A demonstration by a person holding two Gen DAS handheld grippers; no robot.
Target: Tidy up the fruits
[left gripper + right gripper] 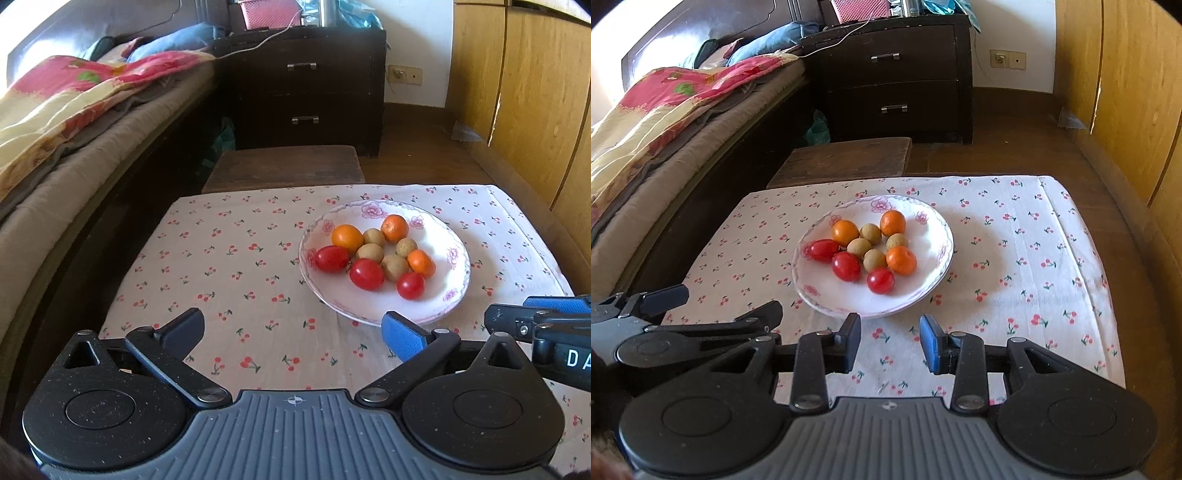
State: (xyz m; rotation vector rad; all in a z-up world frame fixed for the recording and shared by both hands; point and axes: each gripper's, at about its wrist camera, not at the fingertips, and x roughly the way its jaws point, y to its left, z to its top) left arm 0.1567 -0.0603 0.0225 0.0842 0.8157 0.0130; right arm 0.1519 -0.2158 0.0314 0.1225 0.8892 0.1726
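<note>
A white floral plate (448, 295) (923, 221) sits on the cherry-print cloth. It holds three red cherry tomatoes (366, 274) (846, 266), three small oranges (347, 238) (901, 260) and several tan longans (369, 252) (859, 246), all mixed together. My left gripper (291, 334) is open wide and empty, low over the cloth in front of the plate's near left rim. My right gripper (890, 341) is open and empty, just in front of the plate's near rim. Each gripper shows at the edge of the other's view.
The cloth-covered table (1034, 295) has a bed (55, 147) along its left side. A dark wooden stool (284, 168) stands behind the table. A dark nightstand (306, 92) is further back. Wooden wardrobe doors (1126, 92) run along the right.
</note>
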